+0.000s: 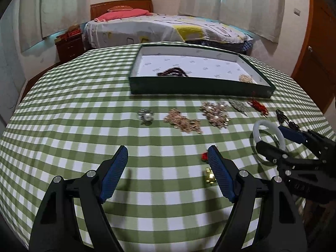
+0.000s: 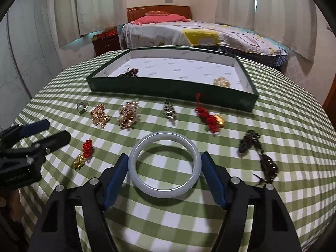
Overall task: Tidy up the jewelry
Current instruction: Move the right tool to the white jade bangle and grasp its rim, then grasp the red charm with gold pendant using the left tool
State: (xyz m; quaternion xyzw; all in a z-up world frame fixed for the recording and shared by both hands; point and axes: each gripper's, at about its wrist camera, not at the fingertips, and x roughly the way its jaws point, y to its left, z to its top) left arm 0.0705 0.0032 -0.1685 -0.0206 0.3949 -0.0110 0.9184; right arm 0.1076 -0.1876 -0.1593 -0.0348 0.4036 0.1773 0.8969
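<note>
At lower centre of the right wrist view, the right gripper straddles the pale bangle unclenched, while the left gripper hangs released above the tabletop.

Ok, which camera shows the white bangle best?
The right wrist view: the white bangle lies whole on the checked cloth between the right gripper fingers. In the left wrist view it sits far right, partly hidden behind that gripper.

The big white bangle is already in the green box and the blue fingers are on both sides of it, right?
Not quite. The white bangle is not in the green box; it lies on the checked tablecloth in front of it, as the right wrist view shows. The rest holds: the right gripper has its blue fingers on both sides of the bangle.
</note>
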